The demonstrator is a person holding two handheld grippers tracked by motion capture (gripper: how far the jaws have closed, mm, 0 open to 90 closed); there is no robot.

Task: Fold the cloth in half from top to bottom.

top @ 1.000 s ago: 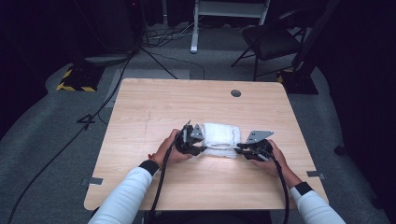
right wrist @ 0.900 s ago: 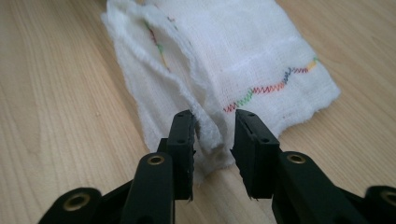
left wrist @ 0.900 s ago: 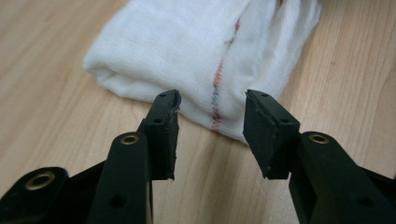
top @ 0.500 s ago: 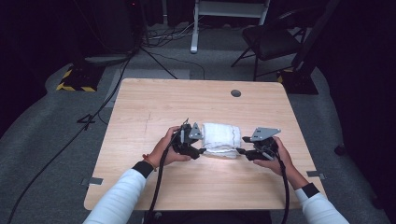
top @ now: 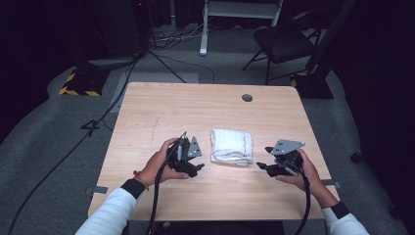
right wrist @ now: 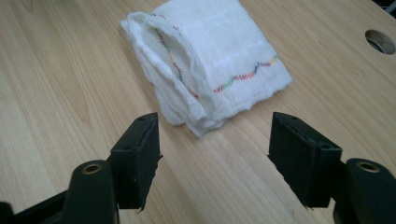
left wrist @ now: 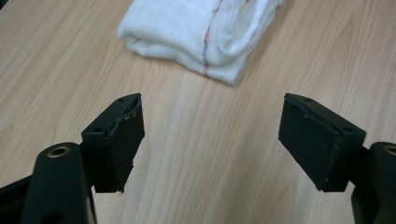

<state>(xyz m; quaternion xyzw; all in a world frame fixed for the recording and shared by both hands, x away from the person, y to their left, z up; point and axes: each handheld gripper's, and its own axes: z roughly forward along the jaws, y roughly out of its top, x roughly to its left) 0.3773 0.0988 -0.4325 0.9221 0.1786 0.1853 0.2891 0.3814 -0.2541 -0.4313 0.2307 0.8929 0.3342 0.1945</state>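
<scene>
Two tongs stand open on either side of a folded white cloth (top: 232,146), and nothing is between their jaws. The left tongs (top: 192,167) are just left of the cloth and the right tongs (top: 265,166) just right of it, both apart from it; their jaws have just been opening. The cloth lies flat on the wooden surface (top: 161,112), near the middle and a little toward the near edge, folded into a thick small packet. In the left tongs' view the cloth (left wrist: 201,32) lies beyond the jaws with its layered edge turned toward them, and in the right tongs' view the cloth (right wrist: 210,60) shows a coloured zigzag seam on top. I judge that the folding step is finished or nearly so, and the release is what is in hand now. If one more fold is wanted, the next move calls for taking one edge low, through all layers. Otherwise the hands only need to draw away without touching the packet.
</scene>
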